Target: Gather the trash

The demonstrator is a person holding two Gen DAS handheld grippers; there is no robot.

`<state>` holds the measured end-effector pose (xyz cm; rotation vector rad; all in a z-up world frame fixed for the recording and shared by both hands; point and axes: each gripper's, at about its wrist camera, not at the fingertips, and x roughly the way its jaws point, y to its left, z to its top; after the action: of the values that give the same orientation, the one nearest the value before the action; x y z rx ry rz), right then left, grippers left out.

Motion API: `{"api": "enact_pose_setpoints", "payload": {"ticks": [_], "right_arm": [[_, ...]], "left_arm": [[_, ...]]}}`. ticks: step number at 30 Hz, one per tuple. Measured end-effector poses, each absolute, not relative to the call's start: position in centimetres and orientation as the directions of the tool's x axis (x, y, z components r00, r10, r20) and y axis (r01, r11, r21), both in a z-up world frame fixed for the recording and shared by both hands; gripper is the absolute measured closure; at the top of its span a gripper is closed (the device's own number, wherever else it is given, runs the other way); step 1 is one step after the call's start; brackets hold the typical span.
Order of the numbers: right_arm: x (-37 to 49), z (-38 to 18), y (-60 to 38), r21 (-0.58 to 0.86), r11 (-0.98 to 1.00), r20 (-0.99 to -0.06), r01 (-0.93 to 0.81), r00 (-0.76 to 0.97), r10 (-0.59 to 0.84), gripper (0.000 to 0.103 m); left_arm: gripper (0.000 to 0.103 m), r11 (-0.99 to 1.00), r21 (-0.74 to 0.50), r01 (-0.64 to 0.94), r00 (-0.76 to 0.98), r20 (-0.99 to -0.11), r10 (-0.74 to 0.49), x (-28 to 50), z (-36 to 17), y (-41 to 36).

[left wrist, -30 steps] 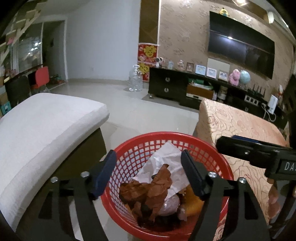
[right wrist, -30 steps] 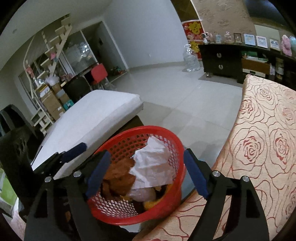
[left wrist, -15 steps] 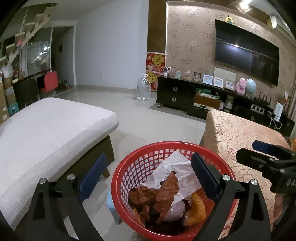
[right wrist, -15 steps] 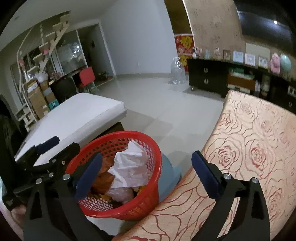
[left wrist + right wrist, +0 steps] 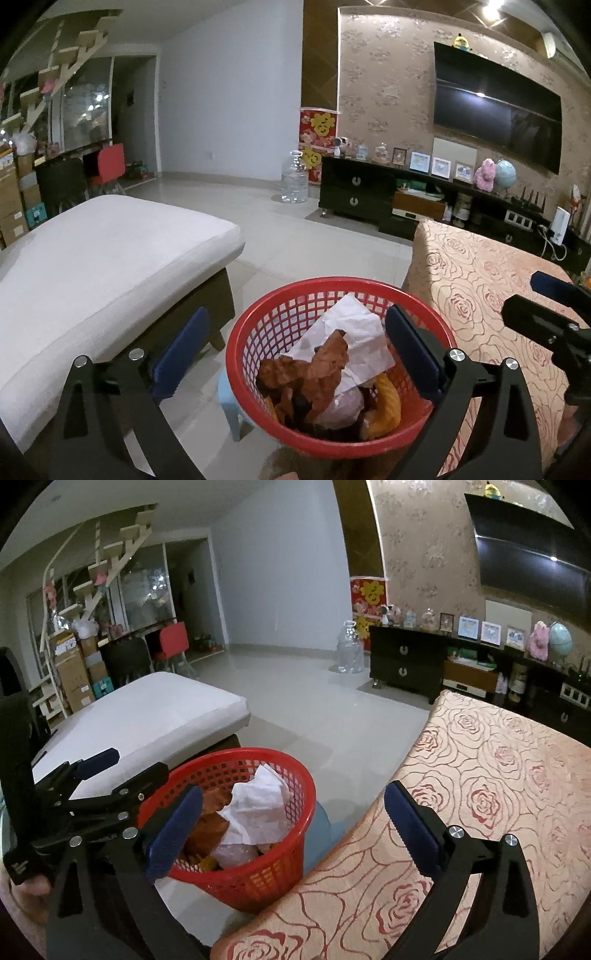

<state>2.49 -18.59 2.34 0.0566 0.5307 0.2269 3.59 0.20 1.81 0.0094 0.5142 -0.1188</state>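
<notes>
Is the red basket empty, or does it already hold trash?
It holds trash: the red basket contains crumpled white paper, brown scraps and an orange piece.

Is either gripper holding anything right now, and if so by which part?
Nothing held: left gripper opening and right gripper open, both empty, above the basket.

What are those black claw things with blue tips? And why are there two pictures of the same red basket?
Those are two grabbers that a person holds, one in each hand, like big tongs. Each has a tiny camera looking along its fingers, so you get two pictures: one from the left grabber, one from the right grabber. The left one's jaws are opening; the right one's stand wide. Neither holds anything. The red basket sits beside a table with a rose cloth. In it lie white paper, brown scraps and something orange.
</notes>
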Motion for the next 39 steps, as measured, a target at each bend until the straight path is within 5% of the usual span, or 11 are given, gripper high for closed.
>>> {"api": "enact_pose_setpoints", "payload": {"ticks": [39], "right_arm": [[-5.5, 3.8, -18.5, 0.119, 0.981, -0.420, -0.151, 0.888, 0.188, 0.007]], "left_arm": [[0.008, 0.991, 0.046, 0.129, 0.905, -0.415, -0.098, -5.1, 6.3, -0.6]]}}
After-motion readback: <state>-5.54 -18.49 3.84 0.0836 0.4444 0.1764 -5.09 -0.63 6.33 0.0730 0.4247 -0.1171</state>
